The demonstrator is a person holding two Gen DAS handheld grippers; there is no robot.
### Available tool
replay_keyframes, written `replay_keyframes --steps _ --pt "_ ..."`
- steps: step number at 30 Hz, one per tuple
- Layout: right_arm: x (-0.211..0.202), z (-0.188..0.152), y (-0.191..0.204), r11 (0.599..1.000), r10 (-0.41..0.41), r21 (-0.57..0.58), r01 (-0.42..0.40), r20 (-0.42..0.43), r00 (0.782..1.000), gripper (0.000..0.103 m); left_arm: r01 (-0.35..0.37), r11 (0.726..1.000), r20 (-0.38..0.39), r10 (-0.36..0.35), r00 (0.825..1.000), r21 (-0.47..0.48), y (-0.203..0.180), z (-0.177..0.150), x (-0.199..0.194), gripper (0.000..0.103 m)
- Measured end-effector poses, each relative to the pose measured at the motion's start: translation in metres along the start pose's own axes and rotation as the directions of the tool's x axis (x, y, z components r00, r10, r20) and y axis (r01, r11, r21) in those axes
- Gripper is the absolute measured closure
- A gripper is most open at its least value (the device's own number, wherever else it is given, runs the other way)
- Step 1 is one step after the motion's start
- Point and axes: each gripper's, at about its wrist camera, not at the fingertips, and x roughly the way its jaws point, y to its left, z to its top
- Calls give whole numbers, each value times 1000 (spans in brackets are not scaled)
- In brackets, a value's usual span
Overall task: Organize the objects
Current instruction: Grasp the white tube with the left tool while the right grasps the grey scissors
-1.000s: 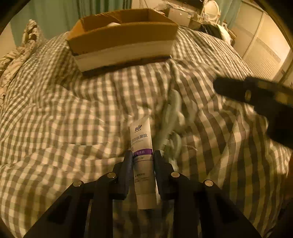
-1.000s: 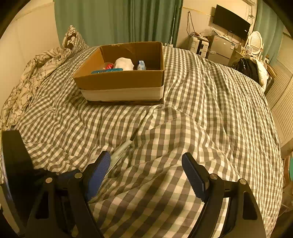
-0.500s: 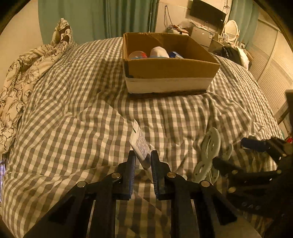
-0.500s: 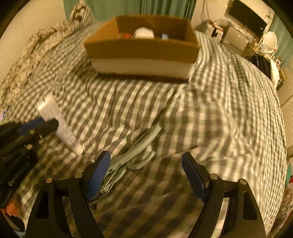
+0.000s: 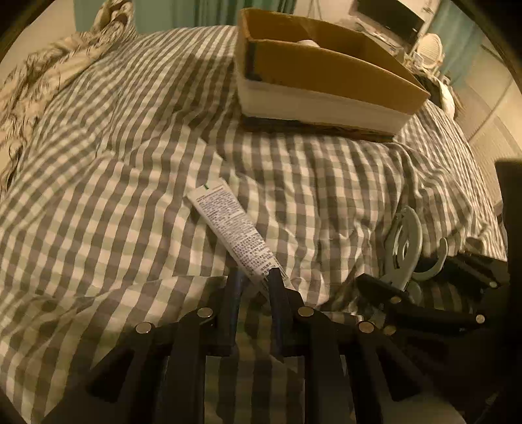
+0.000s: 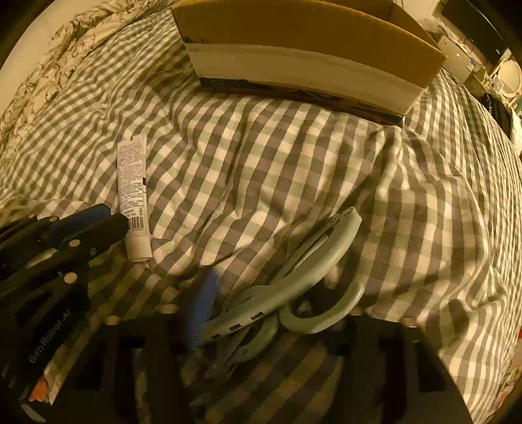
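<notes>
Left tongs [image 5: 256,280] stay pinched narrow on the tube [image 5: 228,228] at 6 o'clock, box [image 5: 326,71] at 1, while in the right view the right tongs [image 6: 277,316], wide open, have dropped astride the scissors [image 6: 303,277] at 6, so a second pickup looks imminent.

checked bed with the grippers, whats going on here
A person is tidying items off a grey-and-white checked duvet. The left hand-held gripper is closed on the cap end of a white printed tube. The right hand-held gripper is lowered, open, around pale green plastic-handled scissors. A brown cardboard box sits further back.
</notes>
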Motion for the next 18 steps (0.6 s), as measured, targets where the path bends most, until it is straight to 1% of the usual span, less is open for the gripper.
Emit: replay_keyframes --steps 1,2,3,4,5,8,12,16,18 --pt "-1 0 -1 1000 3 6 -3 7 1000 65 3 1000 -2 -3 1000 -10 2 0 0 78" --pt "-5 -1 -4 1000 16 19 -16 25 1000 71 0 1000 -4 0 1000 -20 4 1 0 67" --pt "-8 -1 -6 999 22 25 -23 39 999 75 -2 1000 -6 2 1000 -30 5 2 0 59" --pt "-13 -1 -7 999 26 29 -28 60 998 77 -2 999 -3 2 1000 -35 6 2 -1 46" --pt "-19 -2 -7 999 31 29 -34 82 996 80 0 999 6 1 1000 -40 7 2 -3 43" --pt "-35 -2 -8 999 37 21 -40 139 990 85 7 999 2 -7 1000 -37 7 4 -2 43" --pt "-49 0 -13 999 26 17 -29 176 984 86 -4 999 -20 4 1000 -36 5 11 4 43" --pt "-50 1 -19 998 47 33 -54 186 981 88 -18 999 -12 17 1000 -41 1 22 11 43" --pt "-47 1 -19 997 61 40 -70 185 981 88 -31 999 -14 30 999 -39 0 27 18 46"
